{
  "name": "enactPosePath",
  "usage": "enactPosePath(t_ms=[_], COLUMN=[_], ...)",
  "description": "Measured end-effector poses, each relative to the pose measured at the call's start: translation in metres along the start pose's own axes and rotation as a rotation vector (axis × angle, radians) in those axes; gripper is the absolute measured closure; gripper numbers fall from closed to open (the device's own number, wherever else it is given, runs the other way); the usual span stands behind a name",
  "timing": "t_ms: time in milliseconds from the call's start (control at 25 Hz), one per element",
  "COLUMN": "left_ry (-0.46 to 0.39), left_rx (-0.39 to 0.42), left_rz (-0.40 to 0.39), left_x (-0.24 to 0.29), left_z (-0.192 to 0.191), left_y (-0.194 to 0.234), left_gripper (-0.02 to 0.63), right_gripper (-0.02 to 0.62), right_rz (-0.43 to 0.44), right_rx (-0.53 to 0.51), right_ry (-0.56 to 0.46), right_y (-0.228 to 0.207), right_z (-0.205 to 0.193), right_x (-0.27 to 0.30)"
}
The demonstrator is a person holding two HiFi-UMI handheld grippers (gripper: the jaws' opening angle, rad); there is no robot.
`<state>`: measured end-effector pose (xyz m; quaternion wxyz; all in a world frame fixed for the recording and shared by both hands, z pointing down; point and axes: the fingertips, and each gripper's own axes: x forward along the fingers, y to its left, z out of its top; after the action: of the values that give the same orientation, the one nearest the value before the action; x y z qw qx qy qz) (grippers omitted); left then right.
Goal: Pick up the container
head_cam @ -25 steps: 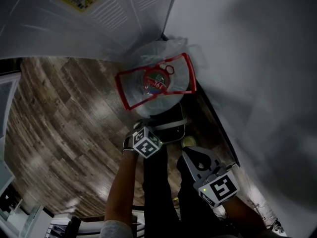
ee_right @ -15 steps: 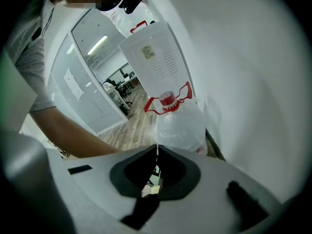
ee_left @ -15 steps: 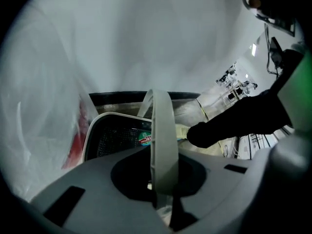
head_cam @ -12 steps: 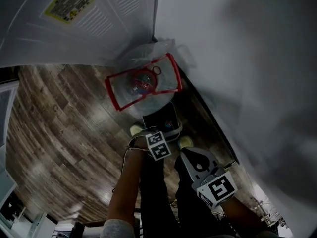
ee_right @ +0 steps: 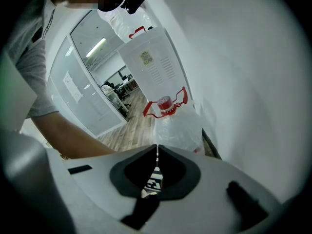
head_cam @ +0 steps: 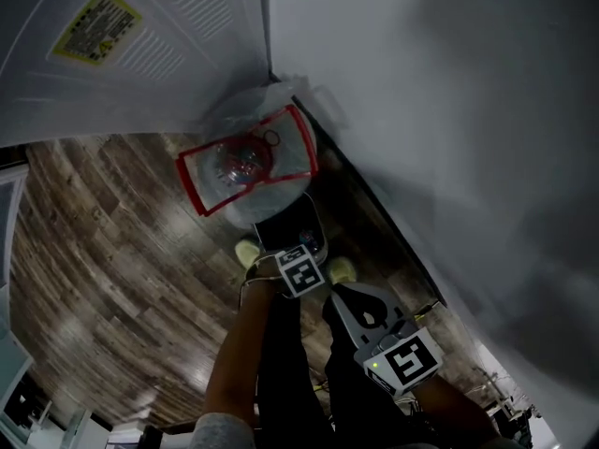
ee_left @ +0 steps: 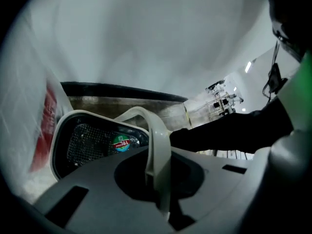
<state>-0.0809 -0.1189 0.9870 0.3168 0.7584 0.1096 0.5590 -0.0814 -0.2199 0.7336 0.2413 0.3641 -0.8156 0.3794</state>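
Note:
The container [head_cam: 292,224] is a black tub with a white rim and a white bail handle [ee_left: 157,145], standing on the wood floor between the person's shoes. My left gripper [head_cam: 292,253] is right over it. In the left gripper view my left gripper [ee_left: 160,182] has just been closing and is shut on the white handle, with the tub's rim [ee_left: 73,118] just beyond. My right gripper [head_cam: 343,294] hangs lower right of the container, apart from it. Its tips [ee_right: 156,152] are shut with nothing between them.
A large clear water jug [head_cam: 245,166] with a red carrying frame and red cap [ee_right: 165,104] stands just beyond the container, against the white wall [head_cam: 449,110]. A white panel with a yellow label [head_cam: 94,26] stands at upper left. Yellow-green shoes [head_cam: 246,251] flank the container.
My left gripper has shifted right, from beside the container to over it, and has shut on its white handle. The right gripper has stayed almost still.

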Motion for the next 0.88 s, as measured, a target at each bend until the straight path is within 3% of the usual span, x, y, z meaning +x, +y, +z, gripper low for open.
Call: enactPosePath(t_ms=[200, 360, 640, 880], left_ry=[-0.031, -0.065, -0.255, -0.374], left_rx=[-0.040, -0.262, -0.560, -0.724], left_rz=[-0.009, -0.026, -0.021, -0.004], left_x=[-0.009, -0.020, -0.058, -0.109], left_z=[-0.002, -0.012, -0.012, -0.020], left_y=[0.001, 0.005, -0.015, -0.049], left_gripper=[0.591, 0.591, 0.592, 0.592], right_gripper=[0.569, 0.569, 0.569, 0.569], right_rz=[-0.026, -0.045, -0.061, -0.058], right_rx=[0.011, 0.025, 0.009, -0.049], right_ry=[-0.020, -0.046, -0.066, -0.097], right_y=[-0.008, -0.012, -0.005, 0.014], right_z=[0.006, 0.015, 0.035, 0.072], right_x=[-0.013, -0.029, -0.058, -0.089])
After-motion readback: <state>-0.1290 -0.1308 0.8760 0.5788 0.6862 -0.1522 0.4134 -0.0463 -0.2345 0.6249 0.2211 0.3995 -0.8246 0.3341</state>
